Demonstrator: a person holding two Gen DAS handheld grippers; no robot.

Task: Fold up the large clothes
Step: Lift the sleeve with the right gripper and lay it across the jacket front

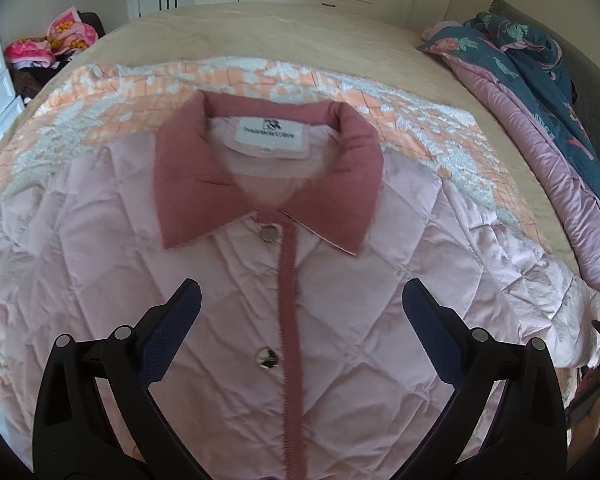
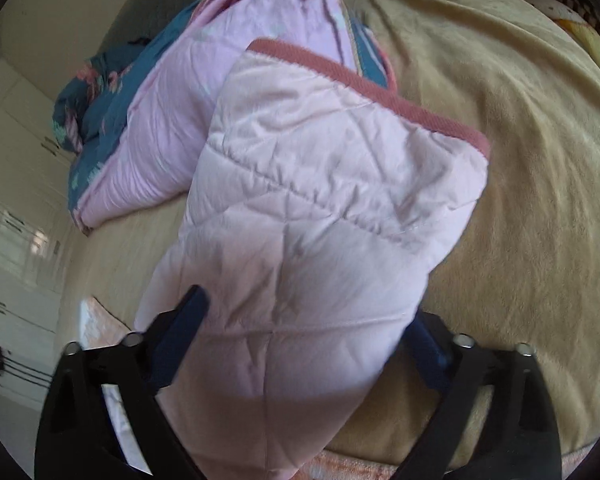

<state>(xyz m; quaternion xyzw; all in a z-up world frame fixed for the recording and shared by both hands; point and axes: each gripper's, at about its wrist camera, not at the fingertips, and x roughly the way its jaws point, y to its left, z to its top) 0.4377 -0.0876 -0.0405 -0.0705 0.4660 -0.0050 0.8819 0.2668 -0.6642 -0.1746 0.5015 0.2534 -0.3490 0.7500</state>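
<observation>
My left gripper & right gripper: black plastic arms w/ silver screws, navy textured pads on each finger. No cables visible.

both wrist views overlook the jacket closely.

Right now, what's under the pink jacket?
An orange-and-white blanket shows past the collar of the jacket, spread on the tan bedcover. How far the blanket runs beneath the jacket is hidden.
</observation>
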